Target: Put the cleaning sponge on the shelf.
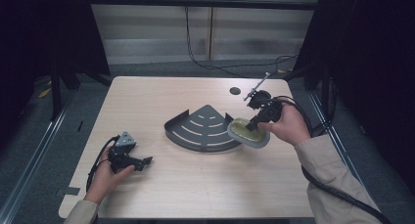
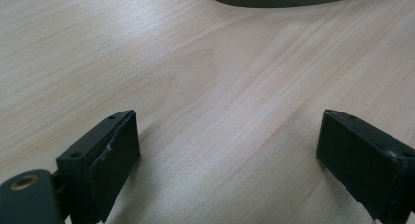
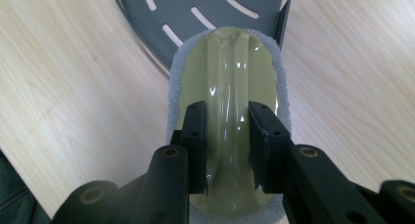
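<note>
The right gripper (image 3: 226, 145) pinches the raised central handle of an oval scrubbing sponge (image 3: 230, 82), its long axis running away from the jaws onto the slotted grey corner shelf's (image 1: 200, 126) right edge, while the left gripper (image 2: 225, 155), jaws spread, rests well apart.

Tabletop (image 1: 161, 194): bare wood at 7 through 5 o'clock along the near edge, and across the far strip at 12.
Centre: dark slotted corner shelf (image 1: 203, 128) with raised walls blocks a low pass.
3 o'clock of shelf: scrub pad (image 1: 247, 132) overlaps its rim, clamped by right gripper (image 3: 226, 145).
8 o'clock: left gripper (image 2: 225, 155), jaws apart, bare wood between.
1 o'clock: small round hole (image 1: 235, 91).
</note>
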